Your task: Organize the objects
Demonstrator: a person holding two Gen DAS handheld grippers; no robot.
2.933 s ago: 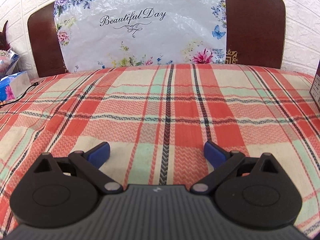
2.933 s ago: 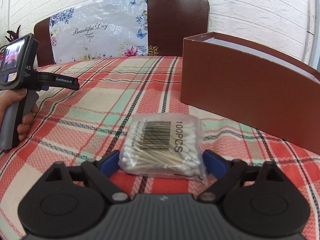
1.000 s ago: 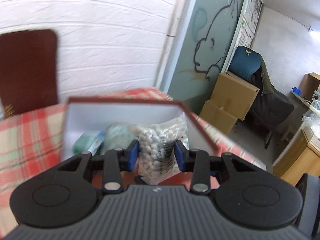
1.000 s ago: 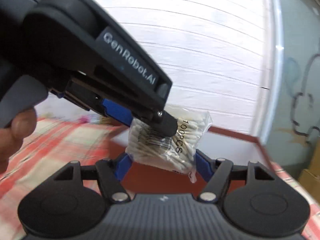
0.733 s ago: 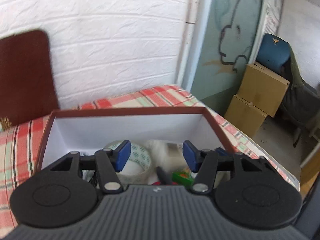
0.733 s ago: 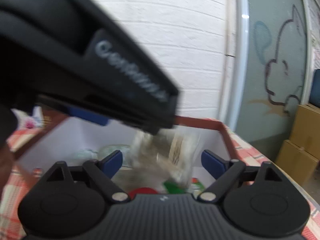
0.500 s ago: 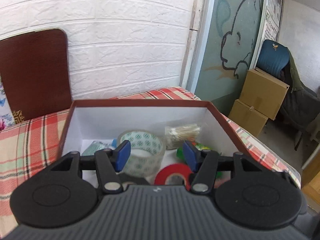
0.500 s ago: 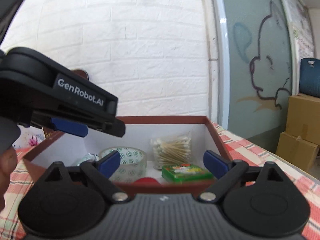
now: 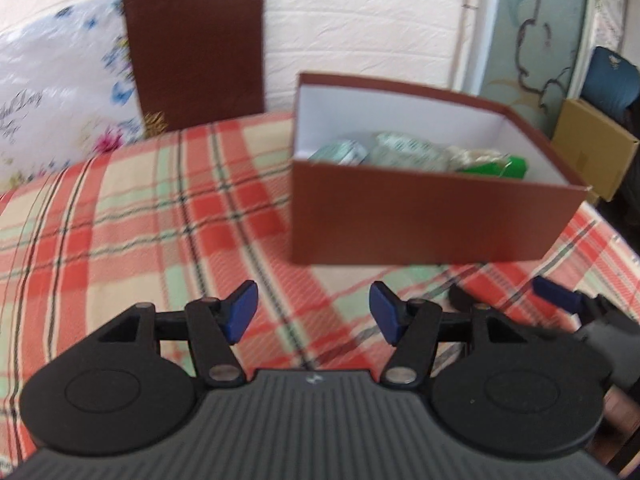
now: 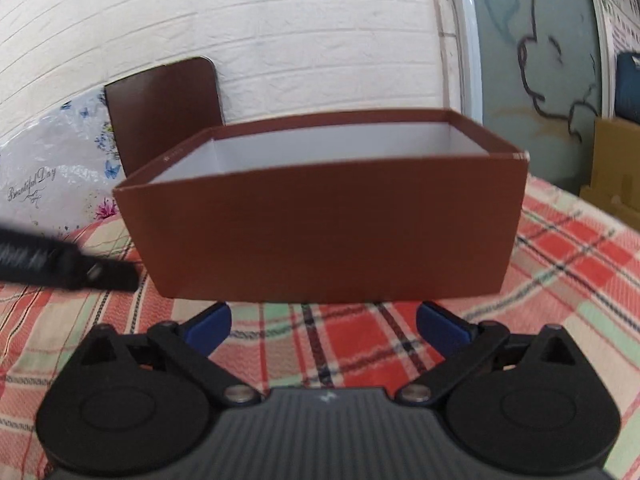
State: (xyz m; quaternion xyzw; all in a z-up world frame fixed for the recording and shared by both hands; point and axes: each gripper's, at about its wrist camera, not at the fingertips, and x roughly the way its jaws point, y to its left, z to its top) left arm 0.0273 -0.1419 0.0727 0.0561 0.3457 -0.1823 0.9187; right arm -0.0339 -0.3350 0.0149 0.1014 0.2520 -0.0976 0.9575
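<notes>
A brown open box (image 9: 424, 216) with a white inside stands on the plaid cloth, right of centre in the left wrist view. In it I see a tape roll (image 9: 404, 150), a bag of cotton swabs (image 9: 476, 156) and a green pack (image 9: 500, 168). My left gripper (image 9: 312, 312) is open and empty, low over the cloth in front of the box. My right gripper (image 10: 322, 326) is open and empty just before the box's (image 10: 328, 240) near wall; its contents are hidden there. The right gripper also shows in the left wrist view (image 9: 556, 300).
A plaid cloth (image 9: 120, 232) covers the table. A brown headboard (image 9: 196, 52) and a floral plastic bag (image 9: 52, 100) stand at the back against a white brick wall. Cardboard boxes (image 9: 592, 144) sit beyond the table's right edge.
Both grippers let go of their bags of cotton swabs into the box, then pulled back and down from above the box to low over the cloth in front of it.
</notes>
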